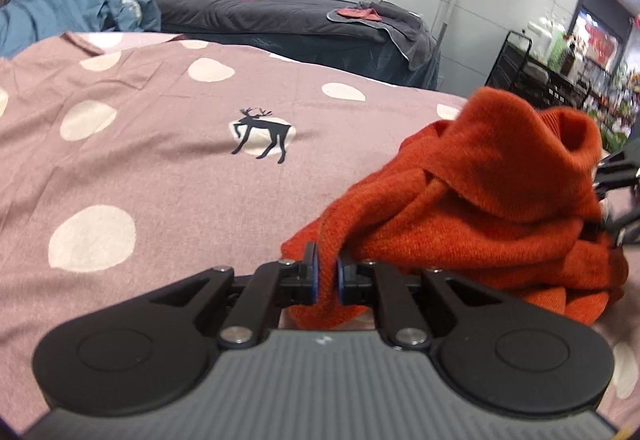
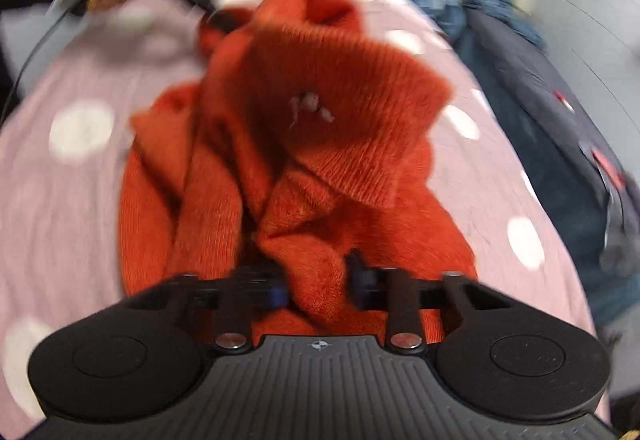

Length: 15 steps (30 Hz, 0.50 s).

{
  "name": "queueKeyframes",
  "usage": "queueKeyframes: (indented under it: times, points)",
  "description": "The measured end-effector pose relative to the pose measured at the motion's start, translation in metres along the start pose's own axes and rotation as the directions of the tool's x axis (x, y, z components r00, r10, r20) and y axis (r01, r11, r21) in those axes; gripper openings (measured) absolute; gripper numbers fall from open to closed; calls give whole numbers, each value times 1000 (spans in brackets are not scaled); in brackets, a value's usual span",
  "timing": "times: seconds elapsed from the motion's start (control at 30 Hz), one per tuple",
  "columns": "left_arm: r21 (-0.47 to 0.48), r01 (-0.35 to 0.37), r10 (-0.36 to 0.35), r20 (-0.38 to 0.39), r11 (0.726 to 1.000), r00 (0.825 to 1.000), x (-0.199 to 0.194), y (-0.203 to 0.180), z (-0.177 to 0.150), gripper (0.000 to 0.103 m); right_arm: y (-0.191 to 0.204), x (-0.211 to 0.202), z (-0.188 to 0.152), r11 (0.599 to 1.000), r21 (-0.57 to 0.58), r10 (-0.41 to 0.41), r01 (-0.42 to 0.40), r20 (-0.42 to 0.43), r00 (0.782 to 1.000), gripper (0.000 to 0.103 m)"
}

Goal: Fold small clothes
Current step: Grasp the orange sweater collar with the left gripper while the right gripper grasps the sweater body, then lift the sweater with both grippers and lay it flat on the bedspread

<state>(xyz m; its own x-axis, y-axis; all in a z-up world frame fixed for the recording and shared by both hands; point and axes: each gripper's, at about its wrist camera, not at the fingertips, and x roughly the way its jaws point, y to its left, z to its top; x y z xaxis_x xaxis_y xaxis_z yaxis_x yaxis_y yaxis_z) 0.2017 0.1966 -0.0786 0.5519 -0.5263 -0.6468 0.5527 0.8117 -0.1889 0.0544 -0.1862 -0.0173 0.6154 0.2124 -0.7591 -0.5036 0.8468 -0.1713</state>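
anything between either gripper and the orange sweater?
Nothing visible. The left gripper is shut on a fold of the orange sweater, and knit already sits between the right gripper pads. Pink dotted sheet around it lies bare.

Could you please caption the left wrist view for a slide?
Left gripper pinching a crumpled orange sweater on a polka-dot sheet.

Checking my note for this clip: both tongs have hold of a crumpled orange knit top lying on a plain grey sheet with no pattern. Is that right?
Not quite. The sheet is pinkish with pale dots and a black deer print, not plain grey, as the left wrist view shows. The rest holds: the left tongs pinch the crumpled orange knit top, and in the blurred right wrist view the right tongs have knit between them.
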Motion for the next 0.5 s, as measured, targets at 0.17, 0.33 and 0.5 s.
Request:
queueKeyframes:
  times: [0.17,0.33,0.5]
  points:
    - [25,45,-46,42,999,998,-9,-7,5,19,-12,-38,-11,987,152,35,-50,100,994,25]
    - [68,11,-16,78,998,997,-3,-9,16,55,-13,-24,-15,988,146,40,-50,70,997,35]
    - [130,52,-61,70,990,996,16,-18,31,25,-10,-9,-6,980,199,11,-24,64,998,24]
